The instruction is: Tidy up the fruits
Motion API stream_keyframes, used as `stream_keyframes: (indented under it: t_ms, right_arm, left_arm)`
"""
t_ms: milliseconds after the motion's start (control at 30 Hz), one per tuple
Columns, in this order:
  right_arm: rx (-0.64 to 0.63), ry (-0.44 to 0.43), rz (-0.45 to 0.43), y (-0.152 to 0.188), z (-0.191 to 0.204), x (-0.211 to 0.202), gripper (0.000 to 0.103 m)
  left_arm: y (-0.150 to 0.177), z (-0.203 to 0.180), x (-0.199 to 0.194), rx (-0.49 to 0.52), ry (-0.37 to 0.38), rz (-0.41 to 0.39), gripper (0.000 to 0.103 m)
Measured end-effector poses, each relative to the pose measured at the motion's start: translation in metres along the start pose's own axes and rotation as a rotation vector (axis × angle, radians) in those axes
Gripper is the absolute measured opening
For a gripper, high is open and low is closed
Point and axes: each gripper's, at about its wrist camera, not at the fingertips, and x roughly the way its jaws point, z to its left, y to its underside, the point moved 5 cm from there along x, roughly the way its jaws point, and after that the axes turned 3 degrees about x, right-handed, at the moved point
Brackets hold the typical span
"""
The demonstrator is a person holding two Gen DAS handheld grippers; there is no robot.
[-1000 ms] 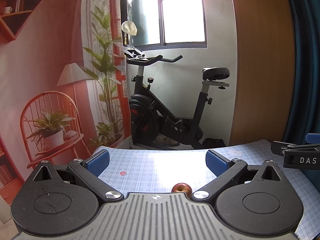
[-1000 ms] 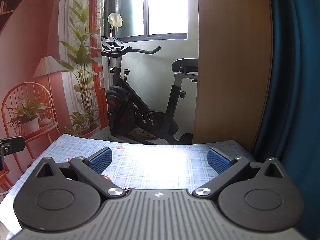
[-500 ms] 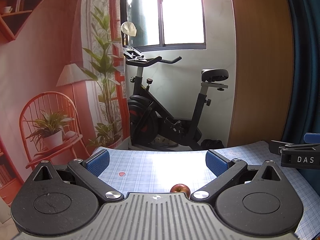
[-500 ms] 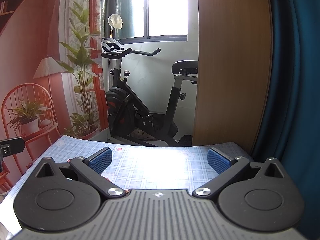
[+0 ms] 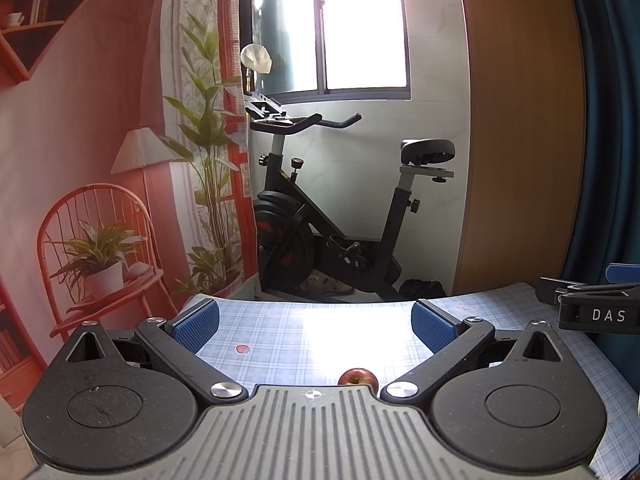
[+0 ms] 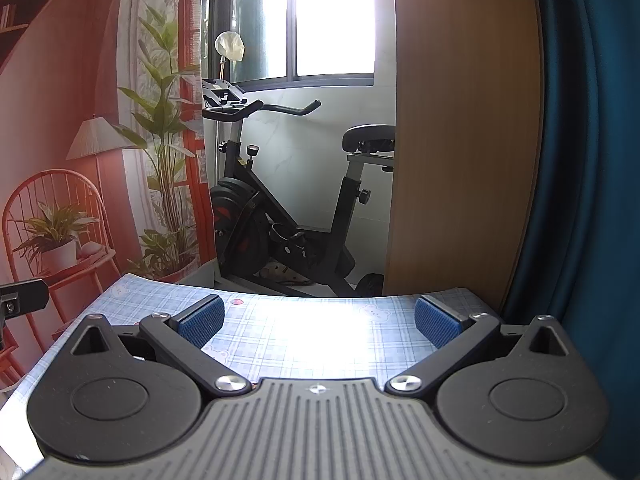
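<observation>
Left gripper [image 5: 316, 326] agape above red apple [image 5: 357, 377]; right gripper [image 6: 318, 322] likewise agape

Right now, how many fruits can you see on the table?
1. An apple lies on the table, close under the open left gripper. The gripper bodies hide the near tabletop, so others may be hidden.

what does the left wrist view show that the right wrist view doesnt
Only the left wrist view shows the red apple on the tablecloth, peeking just above the left tool's body, plus the right tool at the right edge. Only the right wrist view shows the right tool's own open fingers and bear prints on the cloth. Both show open jaws, the checked tablecloth and the exercise bike.
</observation>
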Motion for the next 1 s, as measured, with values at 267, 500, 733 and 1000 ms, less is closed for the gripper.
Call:
stream_keyframes:
  t_ms: [267,500,733,1000]
  right_arm:
    - [0.0,0.001,-0.002,0.001,0.0014,-0.0018,0.103]
    - [-0.001,0.001,-0.002,0.001,0.0013,-0.0019,0.103]
    - [0.0,0.001,-0.002,0.0009,0.0014,-0.0022,0.103]
    - [0.002,-0.002,0.0,0.0007,0.0023,-0.0036,0.103]
  left_arm:
    - [-0.0002,0.0009,-0.0017,-0.002,0.003,-0.001,0.103]
    - [-0.0006,0.0007,-0.0016,-0.002,0.004,-0.001,0.103]
    - [-0.0008,0.001,-0.0017,-0.003,0.005,-0.001,0.103]
    - [-0.0008,0.0005,-0.0014,-0.003,0.002,-0.001,0.103]
